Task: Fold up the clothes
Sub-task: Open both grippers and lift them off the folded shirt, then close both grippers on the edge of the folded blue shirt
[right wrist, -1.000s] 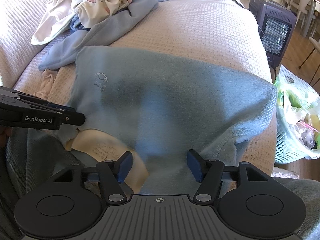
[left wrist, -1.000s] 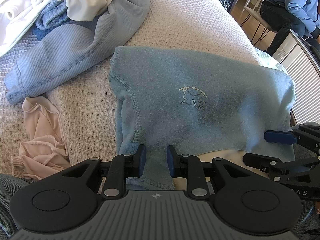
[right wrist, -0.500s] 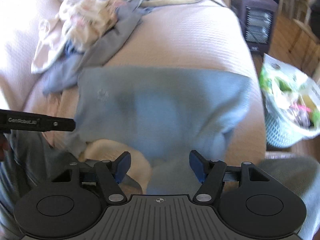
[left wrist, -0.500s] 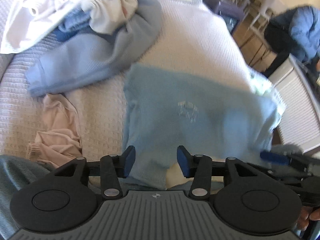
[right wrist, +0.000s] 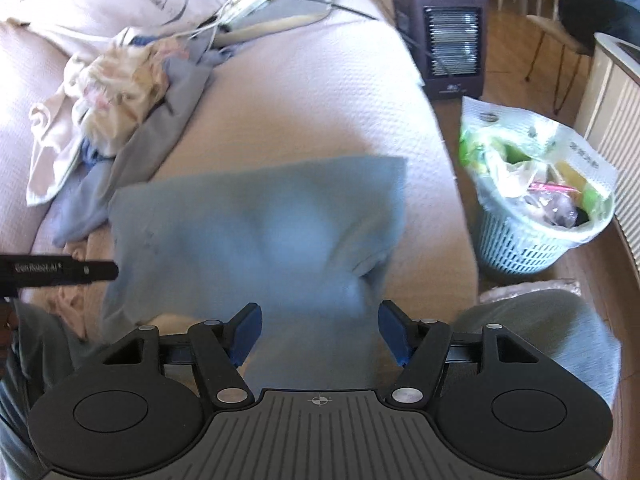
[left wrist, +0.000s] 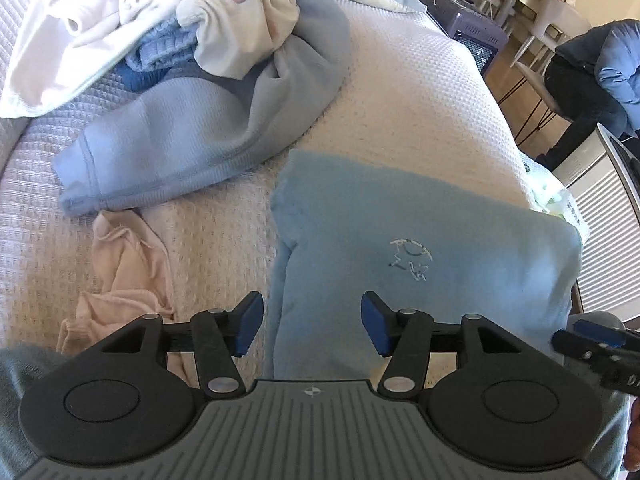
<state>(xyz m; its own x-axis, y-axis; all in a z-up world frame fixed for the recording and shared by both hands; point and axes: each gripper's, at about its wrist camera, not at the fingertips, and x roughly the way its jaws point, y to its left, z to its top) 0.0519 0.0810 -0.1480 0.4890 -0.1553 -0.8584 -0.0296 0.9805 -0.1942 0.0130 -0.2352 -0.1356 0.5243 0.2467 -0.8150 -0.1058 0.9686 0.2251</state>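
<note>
A light blue sweatshirt [left wrist: 420,248] with a small chest print lies folded flat on the cream waffle bedspread [left wrist: 408,100]. My left gripper [left wrist: 312,328] hovers just above its near left sleeve; its jaws are opening, and the sleeve lies between the pads without being pressed. In the right wrist view the same sweatshirt [right wrist: 260,240] is blurred. My right gripper [right wrist: 320,334] stands open over the near right sleeve, pads apart from the cloth. Each gripper's tip shows at the edge of the other's view.
A pile of unfolded clothes [left wrist: 180,40] and a grey-blue sweatshirt [left wrist: 180,132] fill the bed's far left. A pink garment [left wrist: 124,272] lies near left. Off the bed's right side stand a heater [right wrist: 444,36] and a basket [right wrist: 532,240]. A person [left wrist: 592,80] sits beyond.
My left gripper's jaws have spread and let go of the sleeve they pinched. Both grippers have lifted and drawn back from the sweatshirt, which now sits lower and smaller in view.
</note>
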